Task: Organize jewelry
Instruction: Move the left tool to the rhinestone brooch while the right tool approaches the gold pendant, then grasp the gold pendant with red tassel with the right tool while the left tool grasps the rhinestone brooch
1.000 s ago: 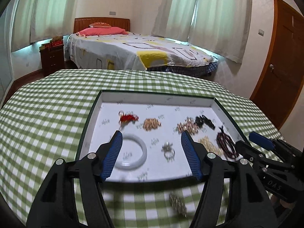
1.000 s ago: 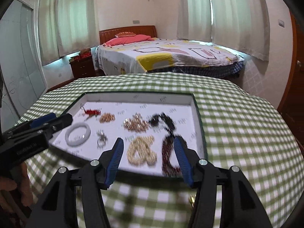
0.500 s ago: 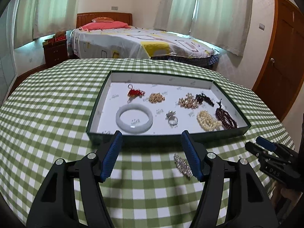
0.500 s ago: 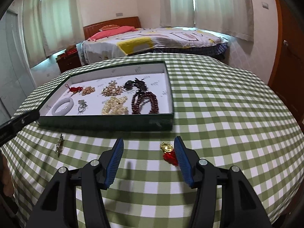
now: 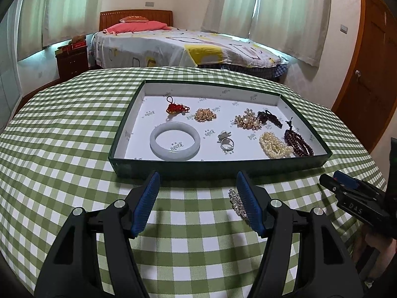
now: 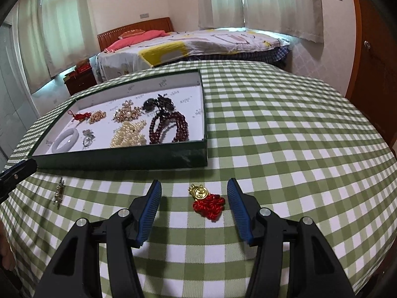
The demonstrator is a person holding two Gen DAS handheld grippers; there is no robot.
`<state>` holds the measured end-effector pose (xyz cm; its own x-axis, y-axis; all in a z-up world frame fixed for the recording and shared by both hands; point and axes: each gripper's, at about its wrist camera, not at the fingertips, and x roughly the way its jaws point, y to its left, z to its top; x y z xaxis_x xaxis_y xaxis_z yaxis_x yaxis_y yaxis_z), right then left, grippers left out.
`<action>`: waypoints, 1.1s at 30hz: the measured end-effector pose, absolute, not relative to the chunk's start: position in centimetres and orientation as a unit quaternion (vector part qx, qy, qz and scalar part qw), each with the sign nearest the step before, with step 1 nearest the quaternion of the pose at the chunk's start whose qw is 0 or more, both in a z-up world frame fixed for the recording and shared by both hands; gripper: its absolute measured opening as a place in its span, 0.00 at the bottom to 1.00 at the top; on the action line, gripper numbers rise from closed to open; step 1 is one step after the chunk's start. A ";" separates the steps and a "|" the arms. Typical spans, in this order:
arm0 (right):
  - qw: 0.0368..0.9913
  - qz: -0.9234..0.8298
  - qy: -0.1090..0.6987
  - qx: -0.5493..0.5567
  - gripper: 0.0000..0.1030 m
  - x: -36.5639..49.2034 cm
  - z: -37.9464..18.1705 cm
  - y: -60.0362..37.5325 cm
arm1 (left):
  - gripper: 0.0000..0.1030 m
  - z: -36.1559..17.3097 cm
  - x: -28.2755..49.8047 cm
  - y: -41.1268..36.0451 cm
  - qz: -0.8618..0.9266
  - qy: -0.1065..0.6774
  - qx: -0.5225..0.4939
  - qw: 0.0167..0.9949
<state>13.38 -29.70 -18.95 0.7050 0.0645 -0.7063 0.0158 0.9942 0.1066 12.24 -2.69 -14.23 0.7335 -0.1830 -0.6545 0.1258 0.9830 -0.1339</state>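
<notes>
Red knot charm (image 6: 208, 201) between open right hand-held gripper (image 6: 194, 186), seemingly untouched

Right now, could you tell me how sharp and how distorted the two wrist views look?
Left wrist view: sharp on the tray and white bangle; fisheye bows the tablecloth. Right wrist view: the red charm is crisp, corners vignetted black.

My tray (image 5: 129, 166) sits at 12 o'clock on the table (image 5: 62, 149). A brooch (image 5: 235, 201) and charm (image 6: 207, 200) lie before it.
</notes>
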 end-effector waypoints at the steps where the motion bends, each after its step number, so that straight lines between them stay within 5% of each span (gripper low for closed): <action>1: 0.923 0.012 0.382 0.049 0.52 13.4 -19.0 -29.6 | 0.61 -14.3 12.3 -2.8 -0.083 0.356 -0.040 0.930; 13: 0.923 0.020 0.383 0.027 0.14 13.1 -18.9 -28.7 | 0.61 -14.6 12.3 -3.0 -0.084 0.361 -0.040 0.928; 33: 0.923 0.076 0.375 0.029 0.14 12.4 -18.2 -25.8 | 0.61 -15.8 12.3 -5.1 -0.109 0.386 -0.028 0.916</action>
<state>12.40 -25.81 -18.19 0.7068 0.1622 -0.6886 -0.1193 0.9867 0.1100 12.28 -5.09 -15.78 0.6787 -0.2219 -0.7000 0.1789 0.9745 -0.1355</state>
